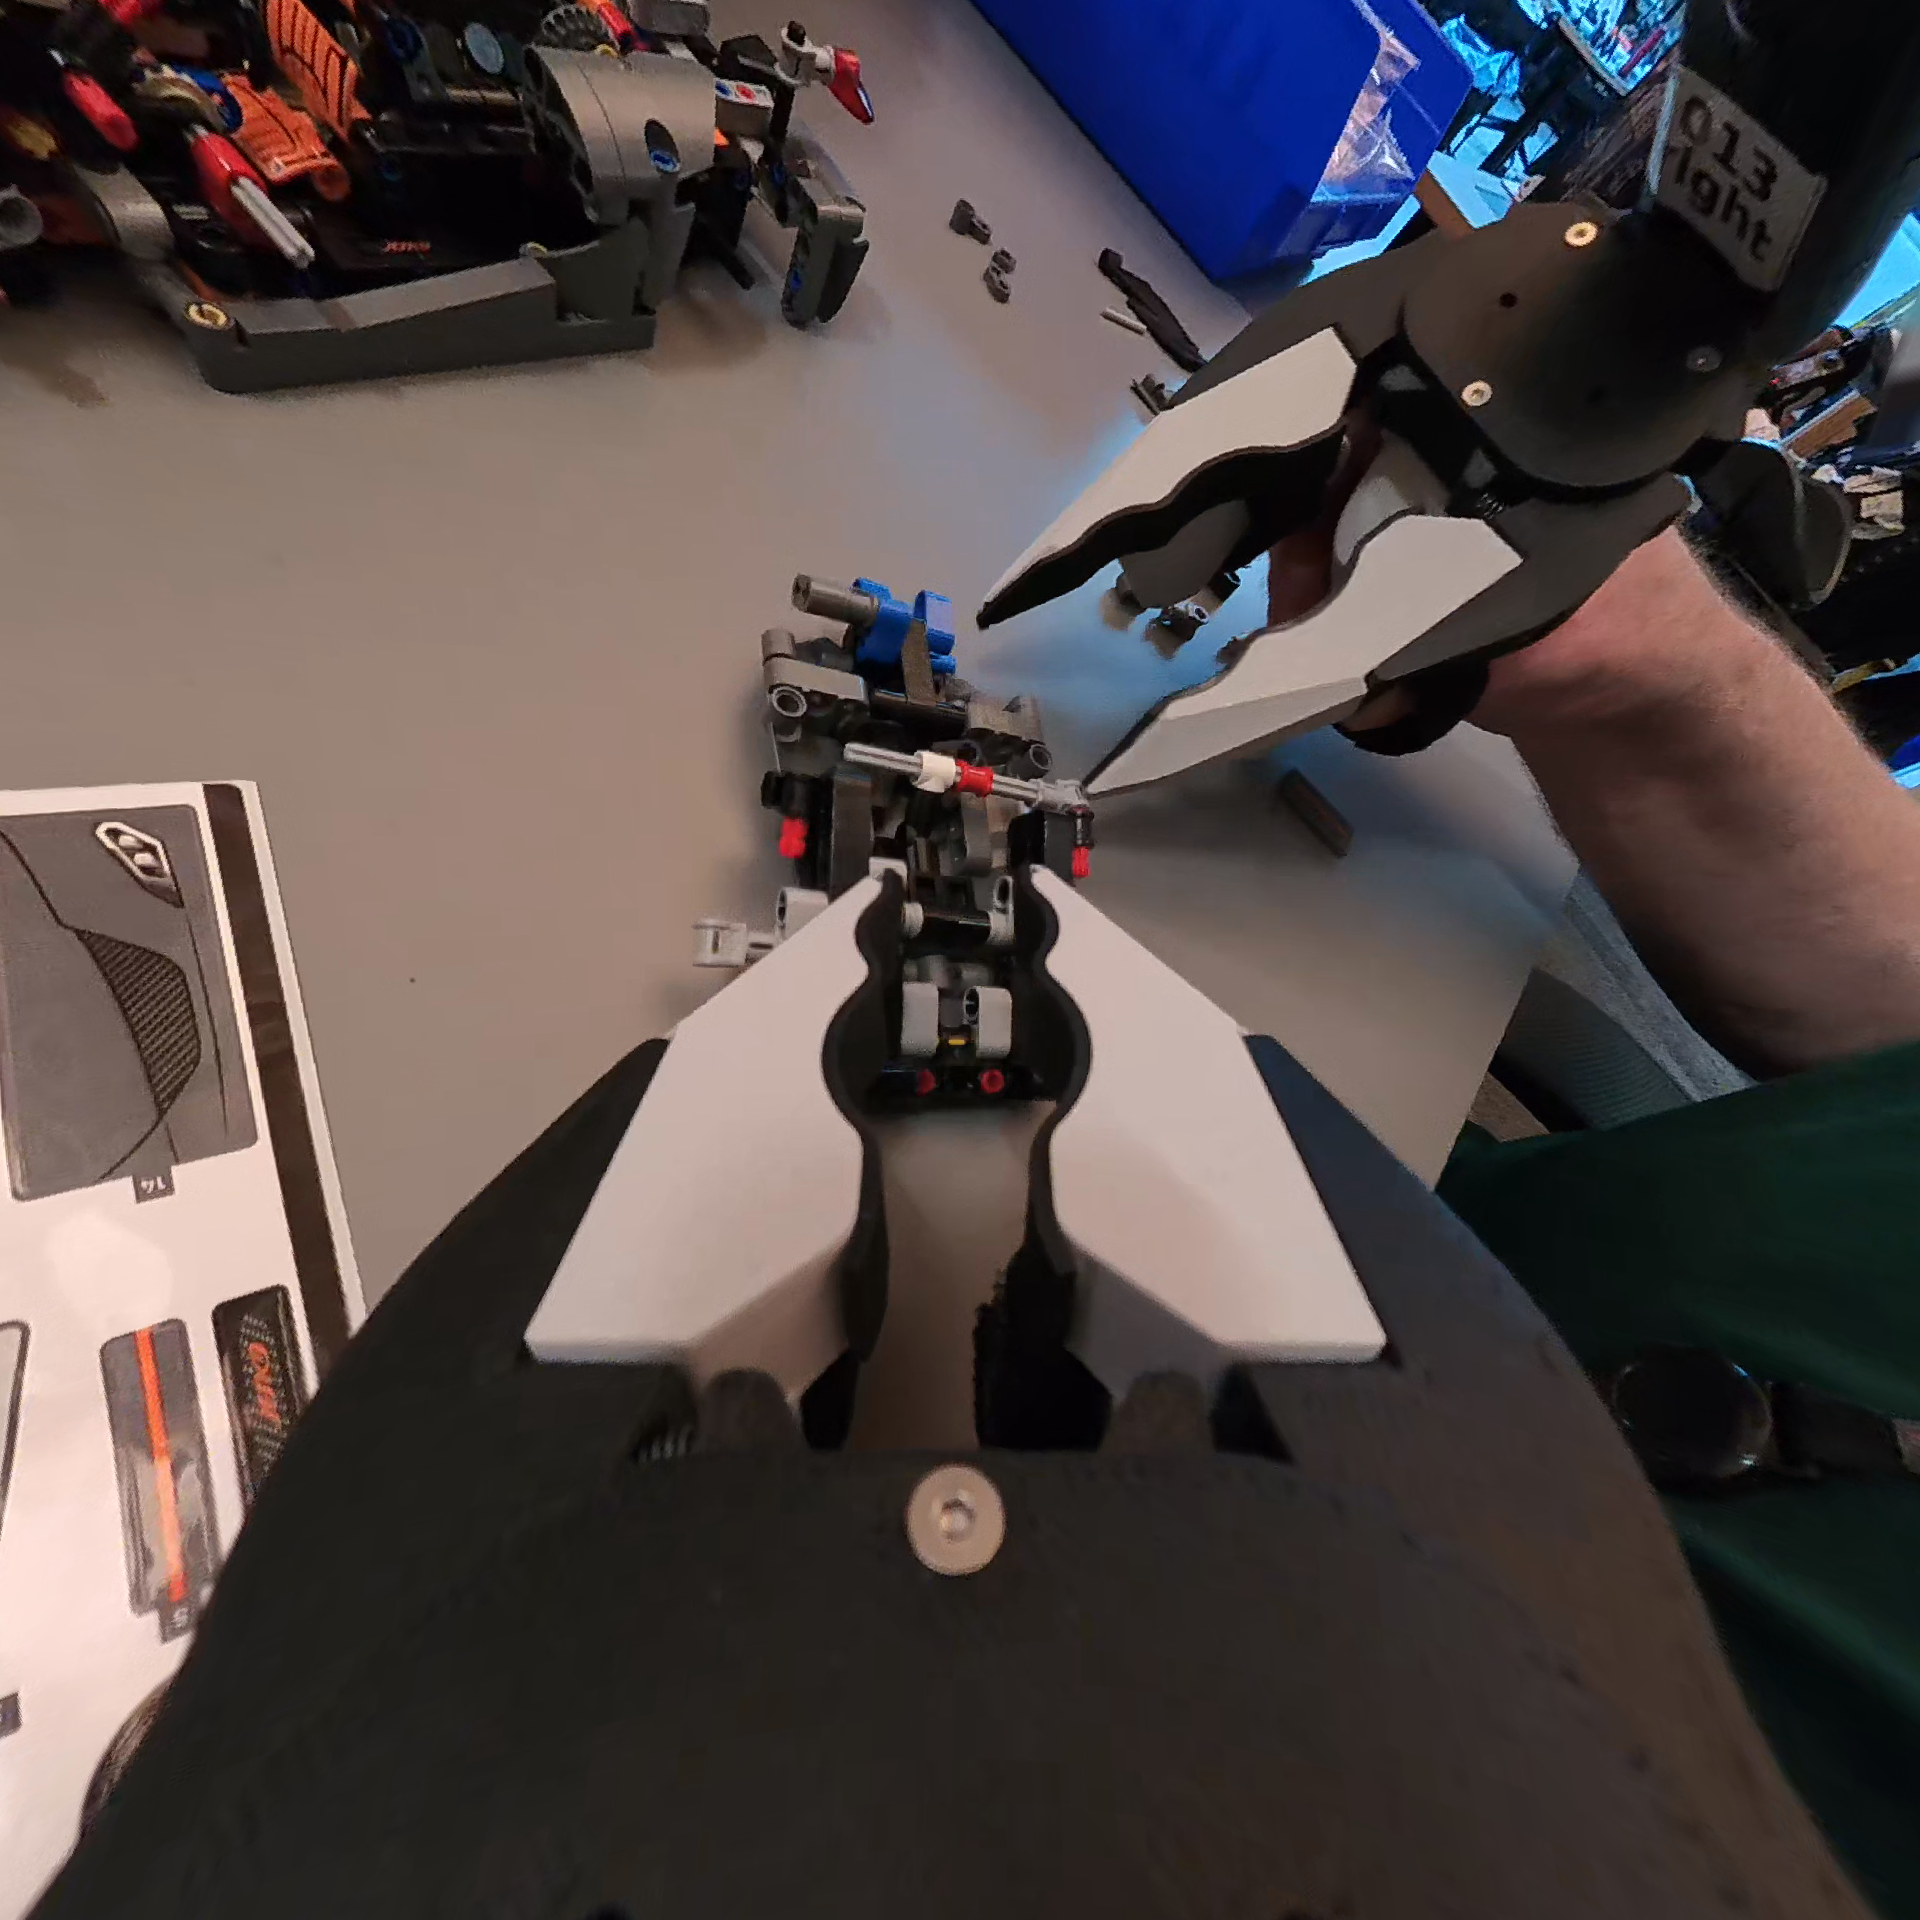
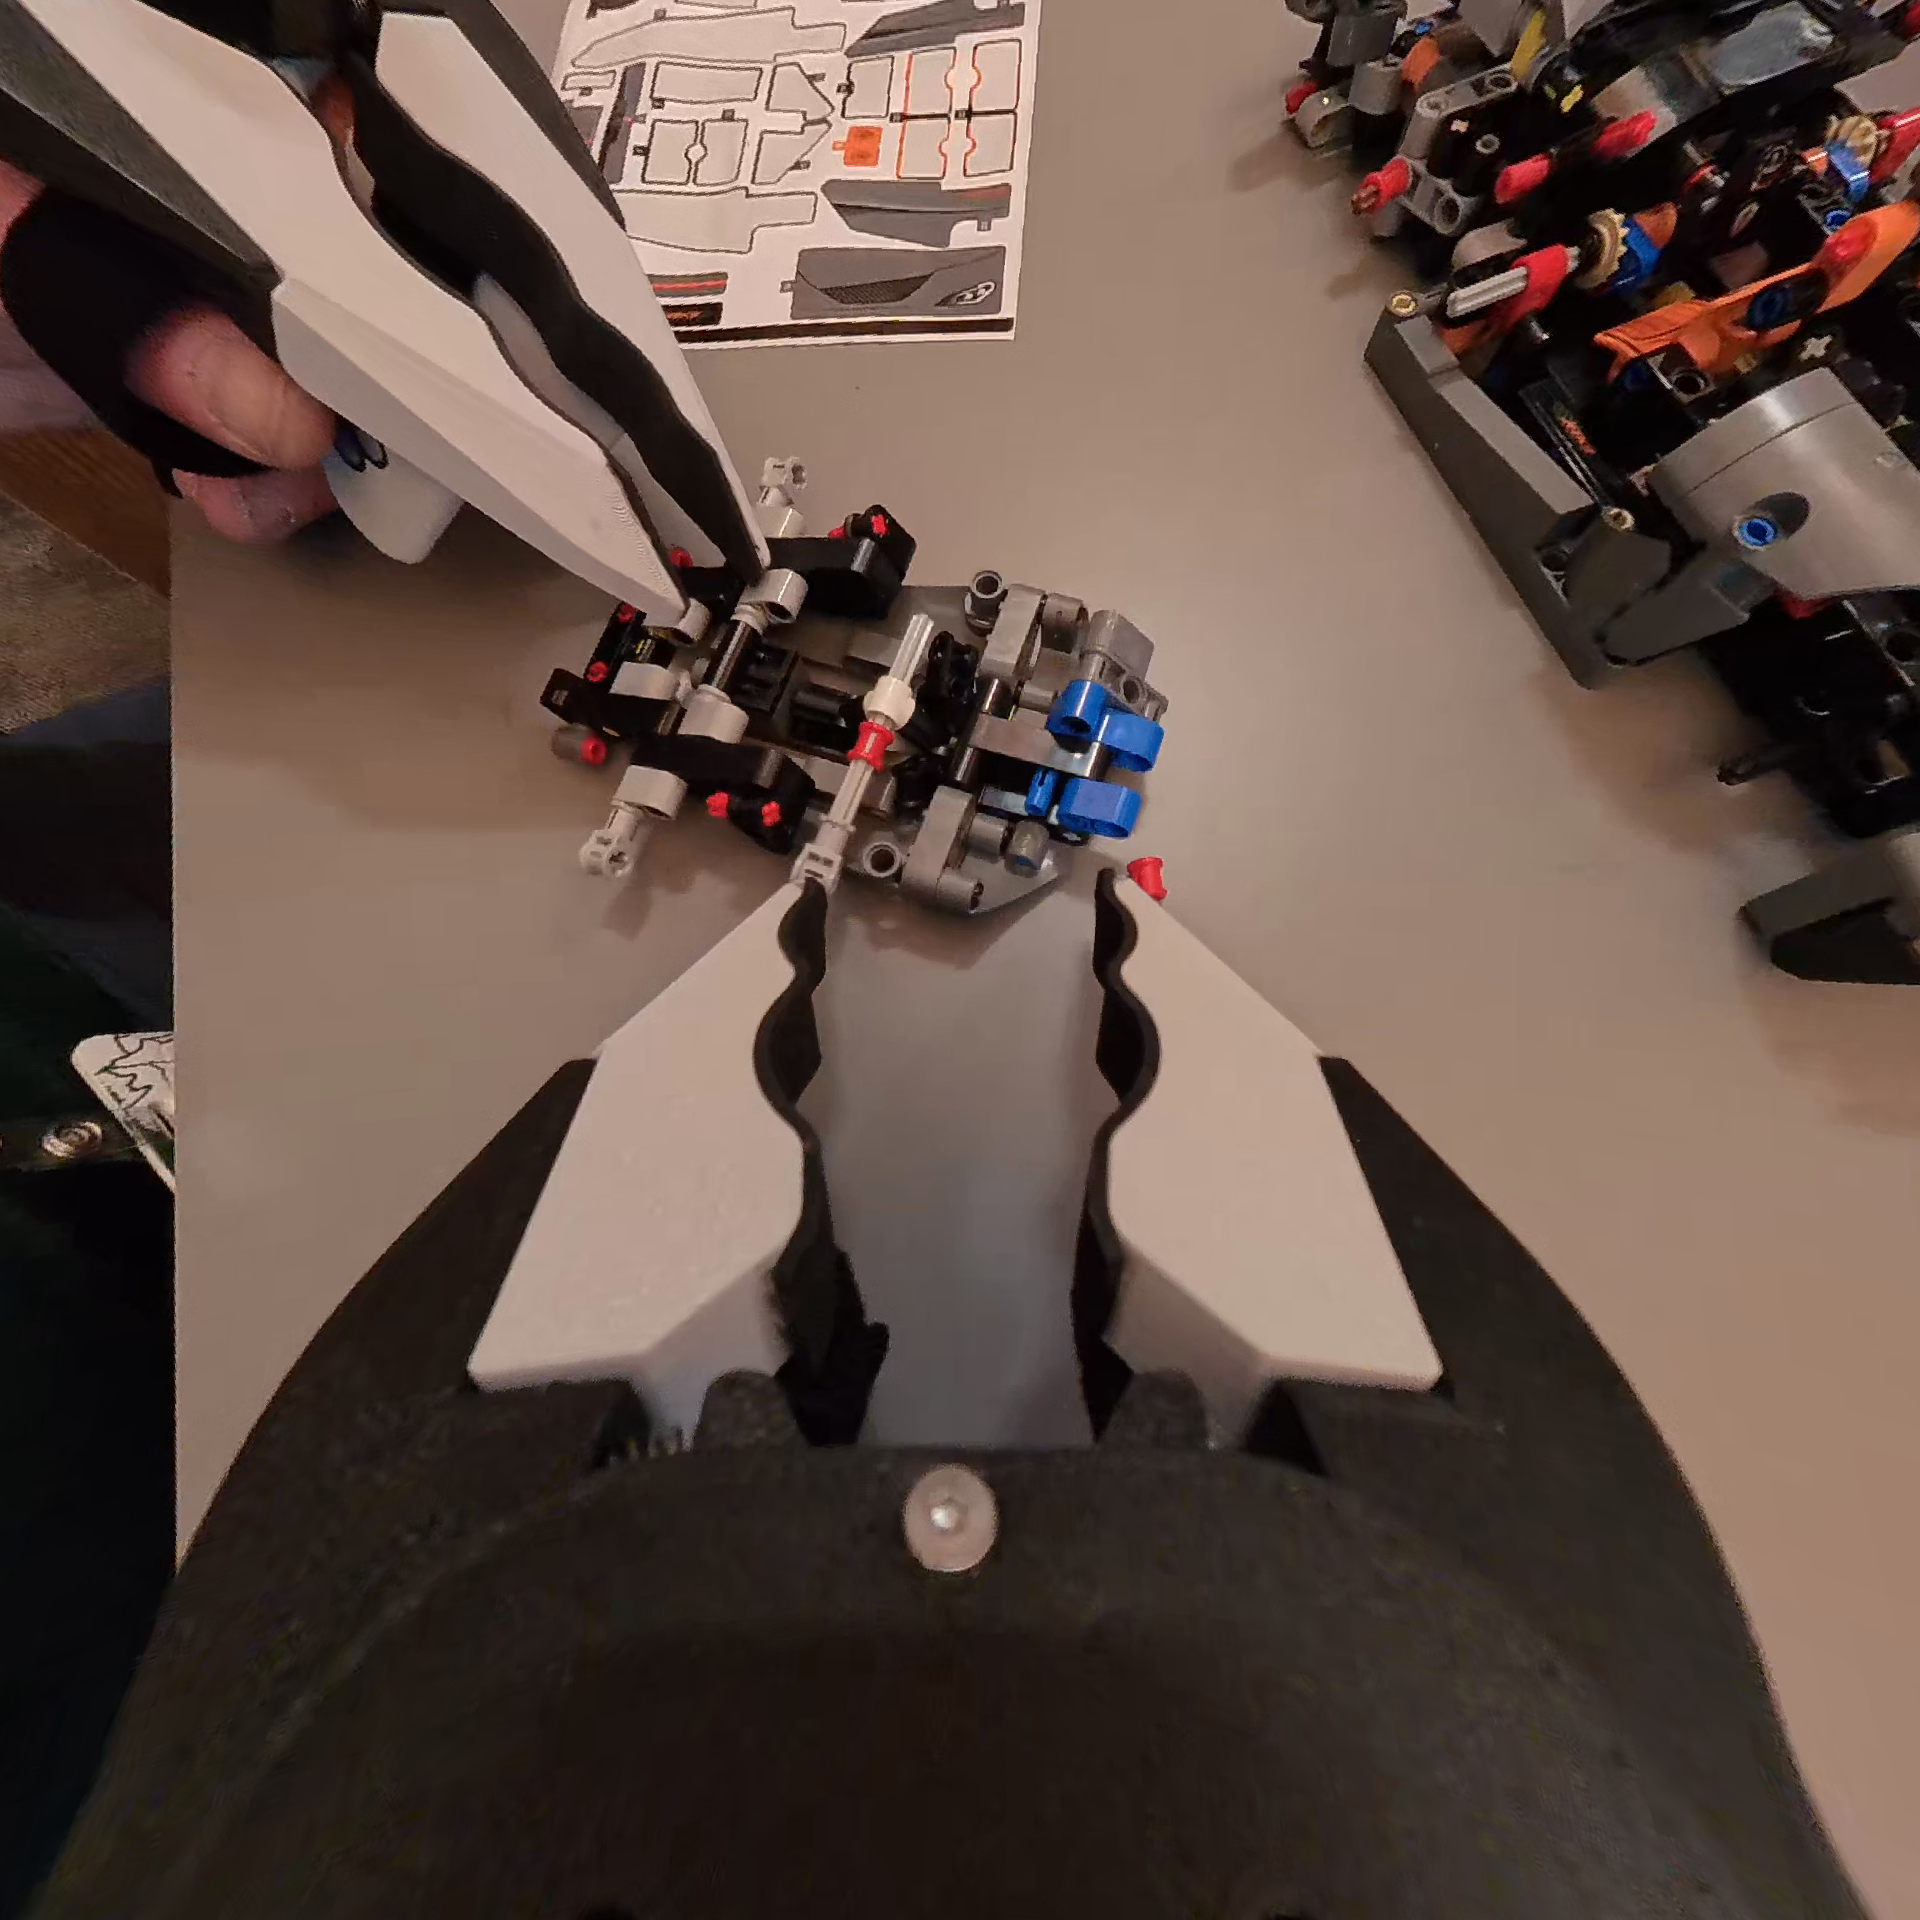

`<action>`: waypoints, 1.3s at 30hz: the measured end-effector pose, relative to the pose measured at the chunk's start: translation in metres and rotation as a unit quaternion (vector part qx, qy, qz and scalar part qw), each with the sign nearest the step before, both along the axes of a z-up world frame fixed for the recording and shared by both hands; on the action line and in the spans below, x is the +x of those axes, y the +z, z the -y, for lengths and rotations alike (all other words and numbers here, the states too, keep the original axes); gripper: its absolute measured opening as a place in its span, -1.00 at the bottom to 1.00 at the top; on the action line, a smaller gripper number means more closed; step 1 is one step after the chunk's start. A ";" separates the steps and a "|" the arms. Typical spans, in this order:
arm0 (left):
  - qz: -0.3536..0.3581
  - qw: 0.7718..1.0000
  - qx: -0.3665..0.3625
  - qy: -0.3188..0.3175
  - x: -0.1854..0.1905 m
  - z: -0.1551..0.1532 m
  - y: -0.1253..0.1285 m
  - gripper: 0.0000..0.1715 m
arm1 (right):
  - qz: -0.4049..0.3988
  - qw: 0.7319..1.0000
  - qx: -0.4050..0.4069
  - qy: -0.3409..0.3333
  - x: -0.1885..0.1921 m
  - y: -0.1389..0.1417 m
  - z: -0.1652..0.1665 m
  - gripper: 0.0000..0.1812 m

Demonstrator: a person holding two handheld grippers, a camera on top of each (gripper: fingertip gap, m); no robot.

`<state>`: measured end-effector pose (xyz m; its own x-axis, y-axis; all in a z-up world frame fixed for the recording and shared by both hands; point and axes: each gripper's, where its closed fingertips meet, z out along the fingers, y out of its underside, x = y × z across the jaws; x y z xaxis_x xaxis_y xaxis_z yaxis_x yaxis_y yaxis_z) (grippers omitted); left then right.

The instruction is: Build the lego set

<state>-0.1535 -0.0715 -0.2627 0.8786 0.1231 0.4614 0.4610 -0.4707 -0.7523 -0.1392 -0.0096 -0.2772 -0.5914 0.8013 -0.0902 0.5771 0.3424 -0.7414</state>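
Left tongs: nearest in the left wrist view, closed on the near end of the small sub-assembly, steadying it on the grey surface. In the right wrist view the same tongs come in from the upper left and pinch the black-and-grey end.

Right tongs: spread apart and holding nothing; one fingertip touches or sits just beside the end of the grey axle. A small red pin lies right at the other fingertip.

Sub-assembly: flat on the surface between the two tongs, a dense block of grey and black beams with blue connectors at one end and red pins along the sides. The axle, carrying a white bush and a red bush, lies across the top and sticks out to one side; I judge it only partly seated.

Step in hand: likely pushing or aligning that axle while the left tongs brace the block.

Sticker sheet: lies beyond the sub-assembly, with shapes mostly in place, so decoration looks largely undone.

Main model: far side of the surface, a large chassis in dark grey, black, orange and red, well built up but open, without body panels.

Loose parts: a few small dark pieces scattered near a blue bin.

Progress: roughly midway by my judgement; the sub-assembly must be finished and joined to the chassis.
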 end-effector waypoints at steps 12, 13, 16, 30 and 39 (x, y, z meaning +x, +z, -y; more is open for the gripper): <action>0.003 1.000 0.012 -0.014 0.004 0.000 0.003 -0.77 | -0.031 0.999 -0.014 -0.023 -0.010 0.018 -0.006 -0.37; 0.003 1.000 0.017 -0.017 0.005 0.001 0.006 -0.77 | -0.042 0.999 -0.019 -0.027 -0.012 0.025 -0.010 -0.38; 0.006 0.999 0.044 -0.022 0.005 0.003 0.019 -0.75 | -0.092 0.993 -0.025 -0.063 -0.027 0.056 -0.039 -0.33; -0.032 0.997 0.063 0.020 -0.029 0.016 0.034 -0.76 | -0.237 0.936 0.137 -0.219 -0.151 0.151 -0.256 -0.49; -0.055 0.996 0.064 0.033 -0.044 0.021 0.043 -0.76 | -0.229 0.933 0.200 -0.194 -0.170 0.137 -0.272 -1.00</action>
